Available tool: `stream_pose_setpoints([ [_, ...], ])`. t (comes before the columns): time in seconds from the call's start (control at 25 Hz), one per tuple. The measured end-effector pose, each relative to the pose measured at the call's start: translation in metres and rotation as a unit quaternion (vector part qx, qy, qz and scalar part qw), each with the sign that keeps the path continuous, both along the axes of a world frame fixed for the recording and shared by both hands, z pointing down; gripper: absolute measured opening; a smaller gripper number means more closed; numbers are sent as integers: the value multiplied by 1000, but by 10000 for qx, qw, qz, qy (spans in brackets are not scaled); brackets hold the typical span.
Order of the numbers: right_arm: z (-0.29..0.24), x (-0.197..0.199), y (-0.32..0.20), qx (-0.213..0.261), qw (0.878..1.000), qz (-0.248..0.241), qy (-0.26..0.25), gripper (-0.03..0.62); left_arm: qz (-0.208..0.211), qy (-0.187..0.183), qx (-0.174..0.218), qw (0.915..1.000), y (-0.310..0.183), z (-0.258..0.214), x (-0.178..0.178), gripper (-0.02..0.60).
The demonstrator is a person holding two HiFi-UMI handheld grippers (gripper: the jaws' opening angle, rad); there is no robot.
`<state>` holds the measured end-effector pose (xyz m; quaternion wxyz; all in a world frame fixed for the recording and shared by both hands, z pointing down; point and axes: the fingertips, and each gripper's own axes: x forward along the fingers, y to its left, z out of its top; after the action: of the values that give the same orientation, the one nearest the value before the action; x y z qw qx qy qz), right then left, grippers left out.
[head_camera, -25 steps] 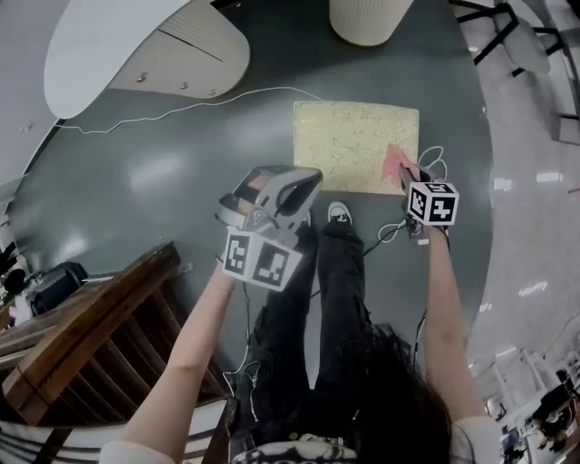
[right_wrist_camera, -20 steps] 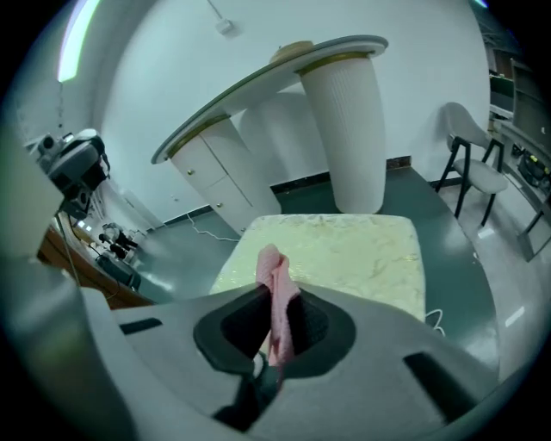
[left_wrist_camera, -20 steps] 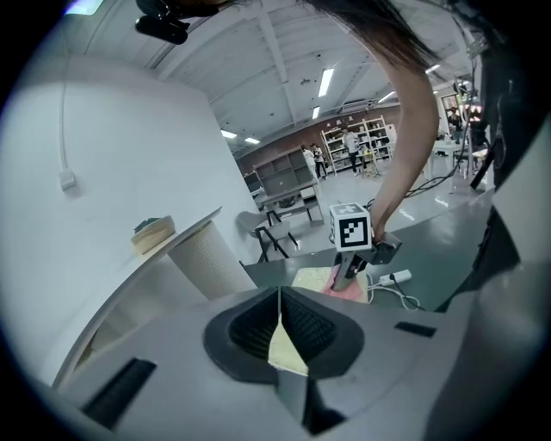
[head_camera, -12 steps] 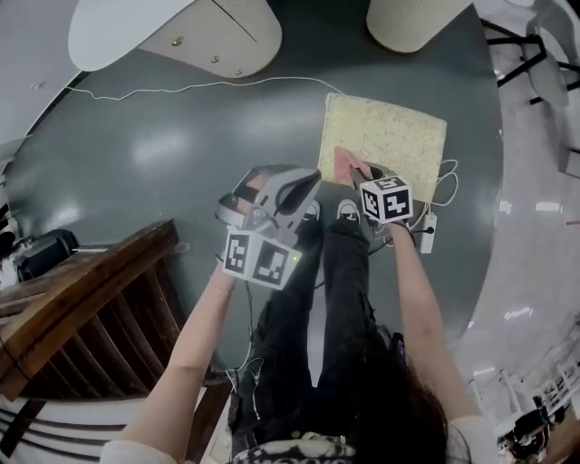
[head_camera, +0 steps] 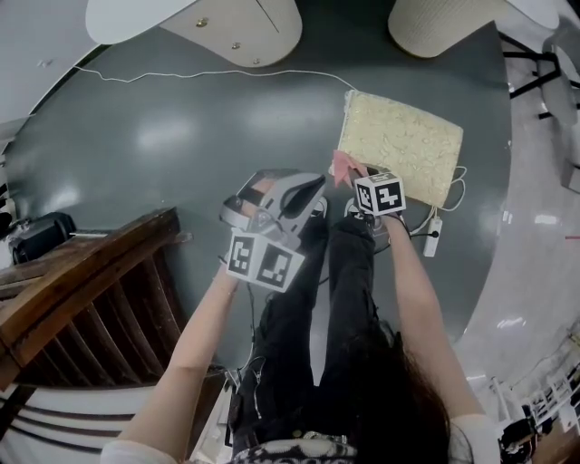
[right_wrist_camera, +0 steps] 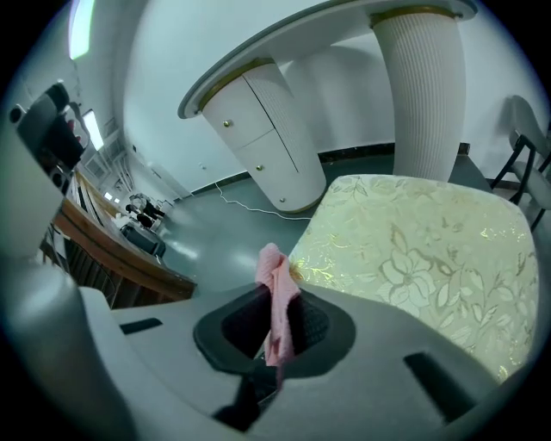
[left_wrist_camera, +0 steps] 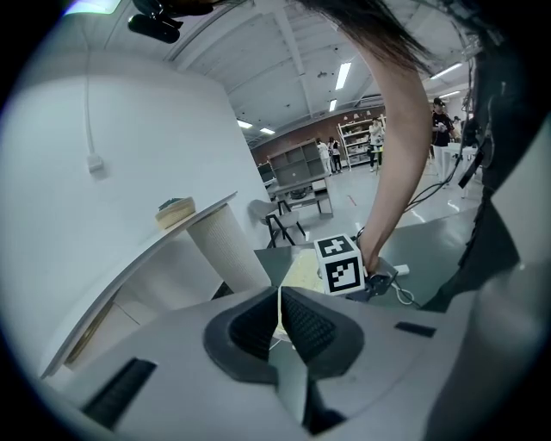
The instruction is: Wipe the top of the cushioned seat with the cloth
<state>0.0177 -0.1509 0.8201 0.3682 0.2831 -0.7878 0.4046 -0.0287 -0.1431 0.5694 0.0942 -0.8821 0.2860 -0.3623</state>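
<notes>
The cushioned seat (head_camera: 401, 145) is a pale gold floral pad low on the dark floor, at the upper right of the head view; it fills the right of the right gripper view (right_wrist_camera: 422, 250). A pink cloth (right_wrist_camera: 276, 301) is pinched in my right gripper (right_wrist_camera: 277, 326), which is shut on it. That gripper (head_camera: 349, 174) sits at the seat's near left corner, with the cloth (head_camera: 342, 165) sticking out by the edge. My left gripper (head_camera: 306, 188) is held off the seat to the left, jaws closed with nothing between them (left_wrist_camera: 280, 320).
A white table with cabinet base (head_camera: 240, 32) and a ribbed white column (head_camera: 444, 23) stand beyond the seat. A white cable (head_camera: 181, 77) runs across the floor. A power strip (head_camera: 432, 237) lies by the seat. Wooden railing (head_camera: 82, 308) is at left.
The view has shifted, and the seat now lies further right and tilted. My right gripper with the pink cloth has moved from the seat's right part to its near left corner.
</notes>
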Motion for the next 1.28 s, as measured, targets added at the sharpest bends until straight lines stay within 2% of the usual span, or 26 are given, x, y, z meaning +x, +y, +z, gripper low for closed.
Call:
stream_pose_setpoints([
  [0.24, 7, 46, 0, -18, 9989, 318, 340, 11, 150, 15, 22, 9999, 0, -3, 10, 11],
  [0.56, 14, 139, 6, -84, 9924, 999, 713, 11, 522, 41, -2, 9986, -2, -4, 48, 11],
  [0.96, 16, 267, 14, -131, 9774, 1777, 1141, 11, 985, 44, -82, 9951, -5, 0, 110, 11],
  [1.28, 18, 335, 19, -187, 9648, 2286, 1290, 11, 1238, 34, -102, 9923, -10, 1, 153, 11],
])
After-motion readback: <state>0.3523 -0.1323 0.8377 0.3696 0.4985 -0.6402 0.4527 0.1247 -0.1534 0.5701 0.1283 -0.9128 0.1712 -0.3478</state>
